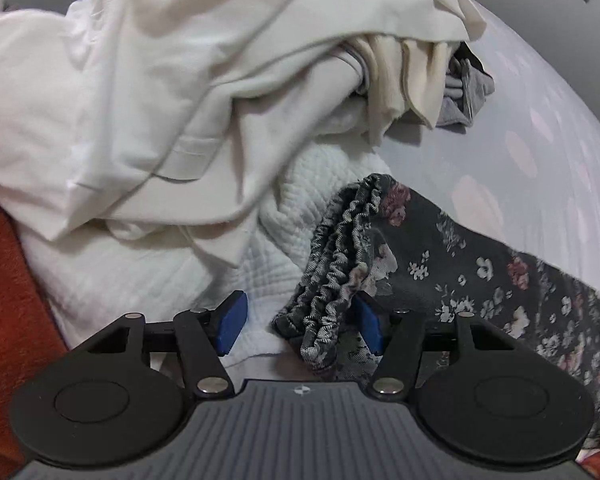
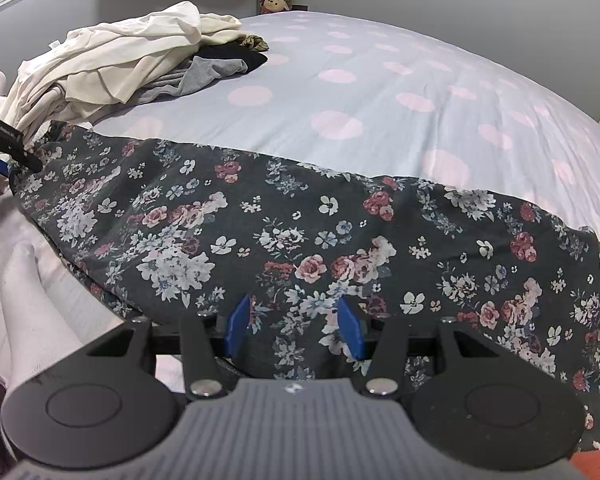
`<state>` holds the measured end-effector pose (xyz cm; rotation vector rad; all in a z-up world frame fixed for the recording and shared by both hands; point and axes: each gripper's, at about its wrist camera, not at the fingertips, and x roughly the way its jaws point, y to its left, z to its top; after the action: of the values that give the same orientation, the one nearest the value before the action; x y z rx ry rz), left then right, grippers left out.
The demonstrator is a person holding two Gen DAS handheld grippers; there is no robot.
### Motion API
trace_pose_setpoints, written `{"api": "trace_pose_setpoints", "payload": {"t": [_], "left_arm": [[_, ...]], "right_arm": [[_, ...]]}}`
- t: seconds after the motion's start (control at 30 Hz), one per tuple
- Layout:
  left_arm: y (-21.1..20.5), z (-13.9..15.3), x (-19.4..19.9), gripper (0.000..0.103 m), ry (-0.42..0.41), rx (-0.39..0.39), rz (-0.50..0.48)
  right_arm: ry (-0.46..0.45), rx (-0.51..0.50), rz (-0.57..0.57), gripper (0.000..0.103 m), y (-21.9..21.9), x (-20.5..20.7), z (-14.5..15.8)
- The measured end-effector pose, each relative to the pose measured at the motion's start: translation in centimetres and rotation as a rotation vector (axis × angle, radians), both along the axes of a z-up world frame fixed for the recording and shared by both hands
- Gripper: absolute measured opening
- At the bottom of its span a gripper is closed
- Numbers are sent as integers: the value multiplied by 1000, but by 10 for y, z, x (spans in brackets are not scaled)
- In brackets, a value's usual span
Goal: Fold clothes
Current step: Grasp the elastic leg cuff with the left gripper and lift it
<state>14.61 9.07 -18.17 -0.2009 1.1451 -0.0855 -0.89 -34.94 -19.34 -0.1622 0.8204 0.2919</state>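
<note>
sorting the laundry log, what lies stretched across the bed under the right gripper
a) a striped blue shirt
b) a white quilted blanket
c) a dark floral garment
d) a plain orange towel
c, the dark floral garment lies spread over the polka-dot bed sheet right ahead of the right gripper, whose blue pads stand apart above it.

1. Dark floral elastic-waist garment (image 2: 300, 240): ran off right wrist view's right edge.
2. Heap of white and cream clothes (image 1: 160, 80): blurred, lower layers hidden.
3. Left gripper (image 2: 4, 152): cut off by the left edge.
</note>
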Motion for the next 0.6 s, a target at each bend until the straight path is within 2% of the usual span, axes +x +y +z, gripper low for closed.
{"api": "trace_pose_setpoints", "payload": {"t": [0.1, 0.2, 0.33, 0.43, 0.6], "left_arm": [[-4, 4, -2, 35, -12, -3, -4], [-7, 14, -7, 25, -34, -9, 5], [-12, 30, -16, 22, -74, -13, 22], [-25, 48, -25, 21, -127, 20, 15], [-53, 81, -42, 20, -233, -17, -22]], "right_arm": [[-5, 4, -4, 52, -1, -1, 0], [-7, 10, -6, 52, -2, 0, 0], [-10, 17, -9, 52, -2, 0, -1], [-13, 21, -10, 52, -2, -1, -1], [-15, 25, -13, 52, -2, -1, 0]]}}
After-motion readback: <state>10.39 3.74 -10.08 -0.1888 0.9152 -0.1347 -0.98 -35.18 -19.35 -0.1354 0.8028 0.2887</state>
